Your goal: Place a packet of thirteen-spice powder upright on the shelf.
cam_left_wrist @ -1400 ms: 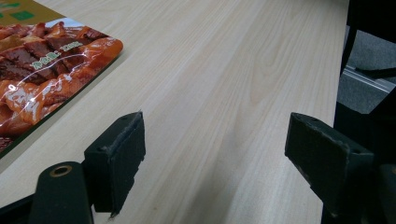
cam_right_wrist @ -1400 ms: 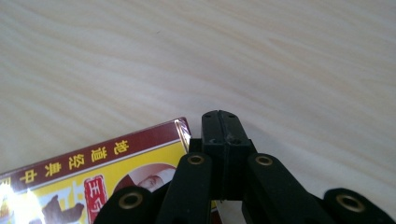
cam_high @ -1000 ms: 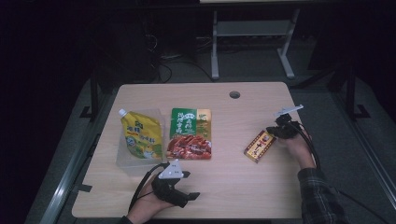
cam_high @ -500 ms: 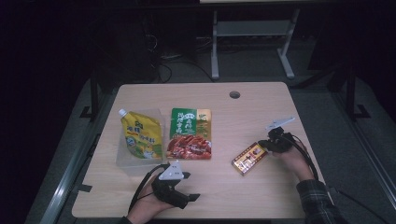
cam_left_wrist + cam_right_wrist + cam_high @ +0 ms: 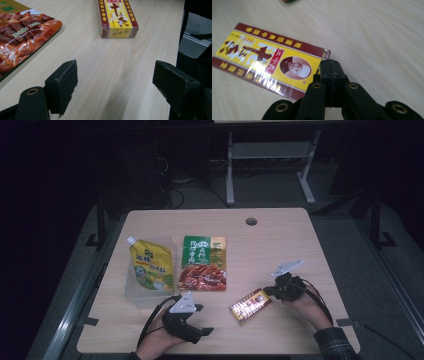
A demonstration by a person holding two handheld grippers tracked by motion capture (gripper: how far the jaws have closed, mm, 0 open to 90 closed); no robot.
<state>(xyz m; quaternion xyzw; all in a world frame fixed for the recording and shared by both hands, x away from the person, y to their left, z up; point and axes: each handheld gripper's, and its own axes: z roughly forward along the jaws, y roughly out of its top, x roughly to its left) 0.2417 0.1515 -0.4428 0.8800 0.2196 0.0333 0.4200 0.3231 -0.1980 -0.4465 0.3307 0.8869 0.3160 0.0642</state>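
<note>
High view: big wooden table (image 5: 280,245), with a small round hole (image 5: 251,221) near the far edge. On the left, clear plastic tub (image 5: 136,296) with a yellow pouch (image 5: 150,268) lying on top. Just right of that, flat green and red food packet (image 5: 204,269). Nearer and further right, small yellow and red box (image 5: 251,304), lying flat on the table. Right gripper (image 5: 274,292) at the right end of the box, held by a hand in a checked sleeve (image 5: 334,344). Right gripper view: black jaws pressed tight together, pinching the box (image 5: 268,62) by its corner. Left gripper (image 5: 200,327) low at the near edge, resting on the table. Left gripper view: jaws spread wide, nothing between, box (image 5: 116,18) far ahead, packet (image 5: 22,35) off to the left.
</note>
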